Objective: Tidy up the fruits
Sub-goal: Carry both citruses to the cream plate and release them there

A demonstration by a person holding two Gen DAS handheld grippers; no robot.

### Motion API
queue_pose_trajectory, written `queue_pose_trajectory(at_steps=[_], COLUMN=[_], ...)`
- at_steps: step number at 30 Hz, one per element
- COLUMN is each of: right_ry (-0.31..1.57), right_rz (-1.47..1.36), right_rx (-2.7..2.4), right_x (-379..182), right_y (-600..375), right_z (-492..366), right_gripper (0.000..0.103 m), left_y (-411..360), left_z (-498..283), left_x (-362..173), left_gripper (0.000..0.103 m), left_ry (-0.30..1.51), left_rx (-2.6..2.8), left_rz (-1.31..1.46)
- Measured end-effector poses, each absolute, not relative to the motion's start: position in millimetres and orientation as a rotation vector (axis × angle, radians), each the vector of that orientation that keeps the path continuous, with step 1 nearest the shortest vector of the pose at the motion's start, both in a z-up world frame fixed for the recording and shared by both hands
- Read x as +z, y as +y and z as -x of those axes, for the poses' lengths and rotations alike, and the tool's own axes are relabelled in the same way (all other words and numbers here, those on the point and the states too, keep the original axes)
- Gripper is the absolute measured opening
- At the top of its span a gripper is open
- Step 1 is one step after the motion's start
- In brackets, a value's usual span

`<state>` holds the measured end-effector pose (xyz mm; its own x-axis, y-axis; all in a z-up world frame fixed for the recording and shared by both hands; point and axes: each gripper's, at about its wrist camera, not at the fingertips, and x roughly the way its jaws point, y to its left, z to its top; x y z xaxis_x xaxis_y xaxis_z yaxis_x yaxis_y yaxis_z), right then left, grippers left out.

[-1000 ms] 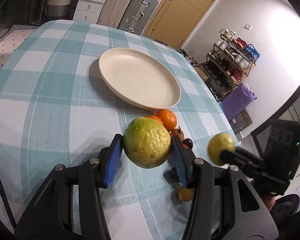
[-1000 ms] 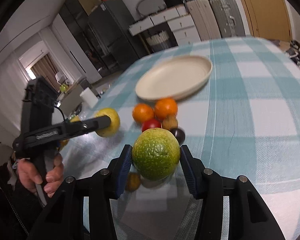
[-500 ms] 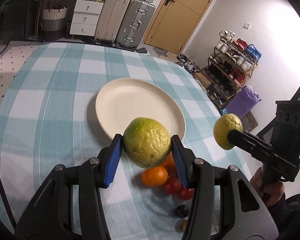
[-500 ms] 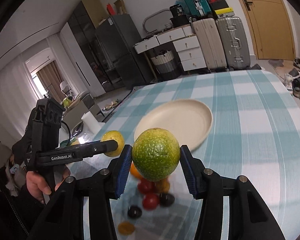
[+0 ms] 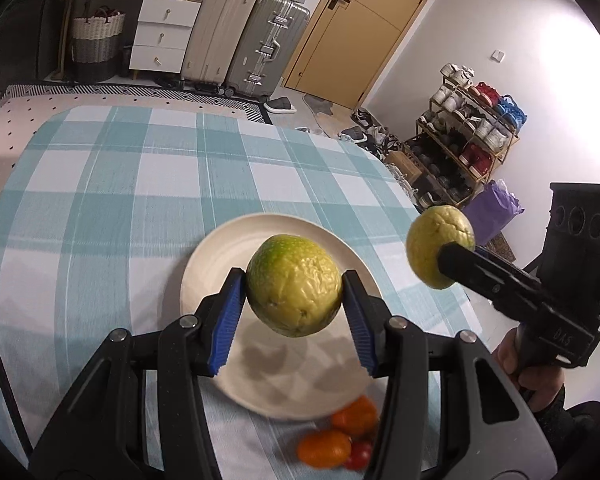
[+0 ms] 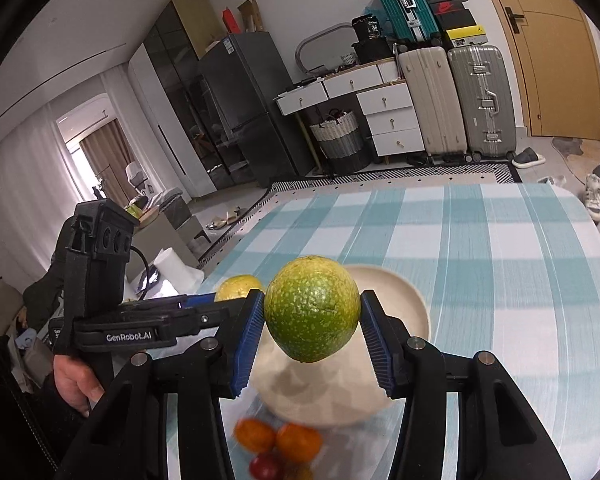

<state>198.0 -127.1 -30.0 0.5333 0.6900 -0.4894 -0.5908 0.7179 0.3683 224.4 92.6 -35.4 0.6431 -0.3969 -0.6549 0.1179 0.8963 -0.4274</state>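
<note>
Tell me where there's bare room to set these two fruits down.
The plate is bare inside, with both held fruits above it. Cloth beyond the plate's far rim is also bare. It's crowded at the near rim, where the oranges and small red fruit cluster.

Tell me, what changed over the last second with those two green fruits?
Both grippers lifted and carried their fruit forward: the left gripper now holds its yellow-green fruit above the plate, the right gripper its greener fruit likewise. Both grips stayed shut; the small oranges stayed on the tablecloth.
</note>
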Motion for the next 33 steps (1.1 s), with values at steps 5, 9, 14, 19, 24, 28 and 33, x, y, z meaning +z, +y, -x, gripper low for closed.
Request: queue_pose_trajectory(at_steps=[5,9,14,19,24,28,33], right_ry=[0.660,0.700,0.745,0.765,0.817,0.821,0.775], right_rz=[-0.148,-0.145,-0.127,-0.094,-0.068,-0.064,-0.079], right_rx=[0.766,0.751,0.724,0.696,0.675,0.675,0.671], right_x=[-42,-65,-87,-98,-113,-117,-107], right_y=[-109,-95,-88,-84,-77,-74,-81], right_z=[-228,-246,-261,-270,-277,-278,-275], right_gripper=[0.049,0.049,0.049,0.049,0.050,0.050,0.053], left_y=[92,92,95,93,94,94,100], left_z=[-261,-282,-302,-311,-317,-317,-312], left_x=[-53,-69,-86,-96,-106,-109,-97], left_gripper=[0.046,0.046,0.046,0.046,0.046,0.047,0.060], left_ry=[0.859,0.885,0.906,0.922,0.937,0.939,0.909], left_rx=[-0.334,-0.324,-0.301,-0.309,-0.307,-0.299,-0.298], left_rz=[0.378,0.399,0.436,0.443,0.499,0.504,0.535])
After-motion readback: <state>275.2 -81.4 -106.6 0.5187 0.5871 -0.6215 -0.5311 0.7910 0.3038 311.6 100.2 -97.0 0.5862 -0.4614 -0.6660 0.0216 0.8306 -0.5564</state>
